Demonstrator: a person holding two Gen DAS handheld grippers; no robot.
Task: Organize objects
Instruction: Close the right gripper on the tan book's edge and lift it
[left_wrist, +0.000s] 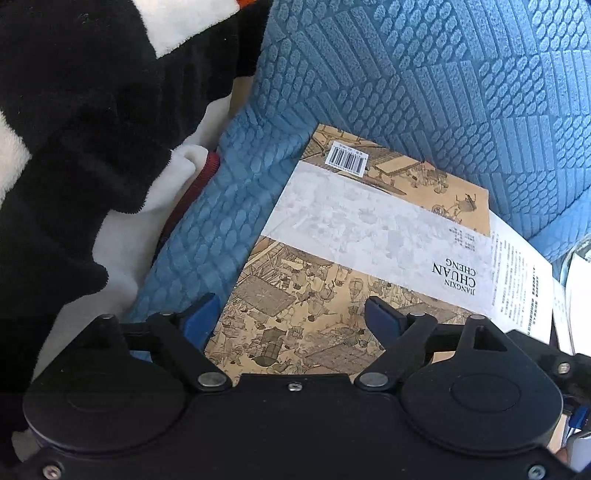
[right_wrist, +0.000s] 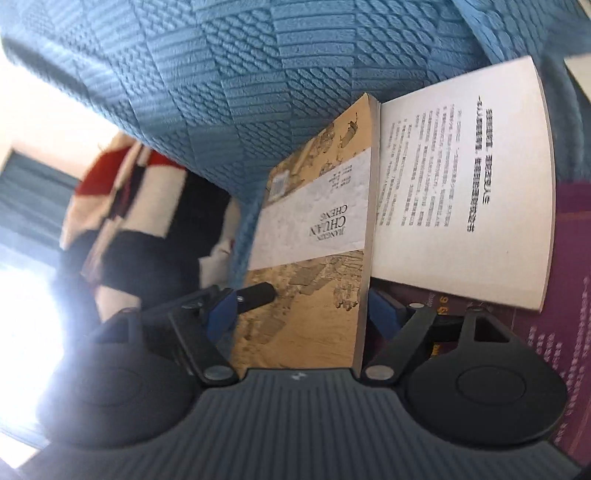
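So your left gripper (left_wrist: 291, 314) hovers wide open over the book (left_wrist: 332, 258). Right gripper (right_wrist: 301, 306) gapes too, gripping nothing, straddling its spine edge.

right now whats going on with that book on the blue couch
A person with a gripper in each hand is tidying a tan paperback that lies on the blue sofa cover. Its flap is folded open over a purple book. The left gripper hovers open above the cover. The right gripper stands open astride the book's edge, not clamped.

Both wrist views look steeply down, close over one book (left_wrist: 354, 258) (right_wrist: 314, 236) (shared) on blue upholstery (left_wrist: 424, 74).
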